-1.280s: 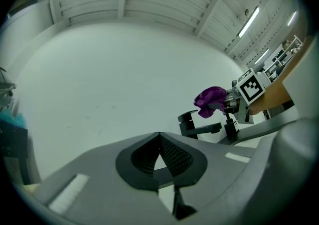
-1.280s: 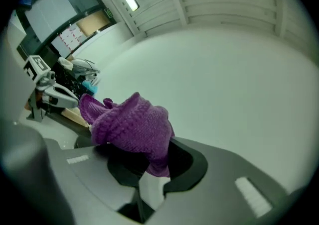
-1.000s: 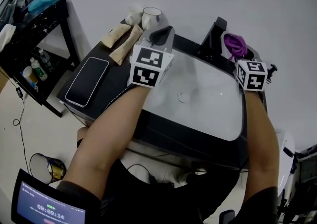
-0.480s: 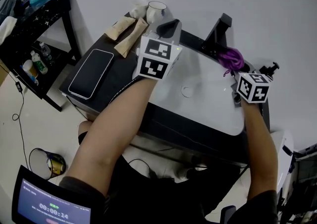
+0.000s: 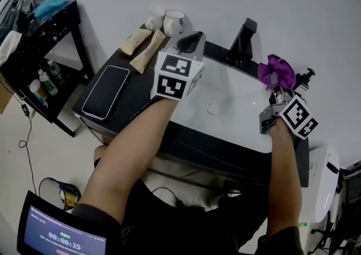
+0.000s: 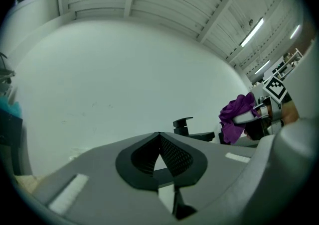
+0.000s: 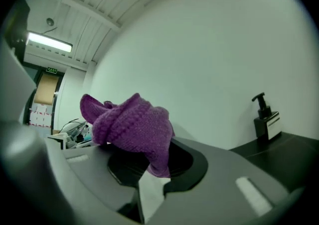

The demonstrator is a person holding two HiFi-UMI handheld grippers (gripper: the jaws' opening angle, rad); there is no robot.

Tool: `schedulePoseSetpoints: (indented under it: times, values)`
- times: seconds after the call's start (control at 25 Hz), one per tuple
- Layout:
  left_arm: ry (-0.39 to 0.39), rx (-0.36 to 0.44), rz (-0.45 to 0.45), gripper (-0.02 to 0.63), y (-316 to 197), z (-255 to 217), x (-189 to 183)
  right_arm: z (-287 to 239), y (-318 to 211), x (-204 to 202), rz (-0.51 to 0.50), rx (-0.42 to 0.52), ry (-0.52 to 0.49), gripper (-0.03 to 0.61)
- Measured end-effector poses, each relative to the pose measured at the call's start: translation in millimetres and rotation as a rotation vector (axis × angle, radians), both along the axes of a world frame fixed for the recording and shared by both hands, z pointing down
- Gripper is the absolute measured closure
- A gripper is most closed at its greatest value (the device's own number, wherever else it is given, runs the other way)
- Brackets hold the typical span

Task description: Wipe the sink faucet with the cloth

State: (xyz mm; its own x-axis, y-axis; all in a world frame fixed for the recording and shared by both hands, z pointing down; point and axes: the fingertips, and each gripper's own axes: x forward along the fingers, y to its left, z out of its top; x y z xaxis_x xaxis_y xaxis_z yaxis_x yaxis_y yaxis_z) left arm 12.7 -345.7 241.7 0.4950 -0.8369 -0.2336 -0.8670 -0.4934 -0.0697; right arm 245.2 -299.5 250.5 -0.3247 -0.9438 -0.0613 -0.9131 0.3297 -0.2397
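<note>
Right tool (image 5: pixel 276 91) is clamped on the crumpled purple knitted cloth (image 5: pixel 276 70), held over the back right corner of the white sink (image 5: pixel 242 119), apart from the black angular faucet (image 5: pixel 243 38); left tool (image 5: pixel 189 40) hovers closed, empty.

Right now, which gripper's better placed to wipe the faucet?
Right. The right gripper is shut on the cloth, held up just right of the faucet. The left gripper is shut with nothing in it, off to the faucet's left.
</note>
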Motion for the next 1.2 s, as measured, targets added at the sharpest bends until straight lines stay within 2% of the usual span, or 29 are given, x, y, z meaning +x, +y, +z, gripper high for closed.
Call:
schedulePoseSetpoints:
  times: [0.2,0.36,0.52,0.72,1.04,1.2]
  values:
    - [0.043,-0.061,0.041,0.597,4.3,3.5,6.3,-13.7,-28.1,-6.3,0.088,0.057,0.132,0.514]
    - [0.020,-0.098,0.036,0.597,0.2,15.2,8.7,16.7,-38.9,-16.8,0.063,0.066,0.178,0.514]
    - [-0.004,-0.102,0.080,0.597,-1.1,21.3,18.2,50.6,-41.8,-38.5,-0.024,0.001,0.268,0.514]
    - [-0.039,-0.109,0.068,0.596,2.5,26.7,22.7,62.1,-38.6,-36.7,-0.001,-0.019,0.350,0.514]
    - [0.048,-0.161,0.043,0.596,-3.9,31.4,7.6,51.0,-35.0,-21.1,0.066,0.017,0.324,0.517]
    - [0.029,-0.147,0.036,0.597,-3.1,30.4,8.7,48.9,-34.3,-24.3,0.066,0.032,0.346,0.517]
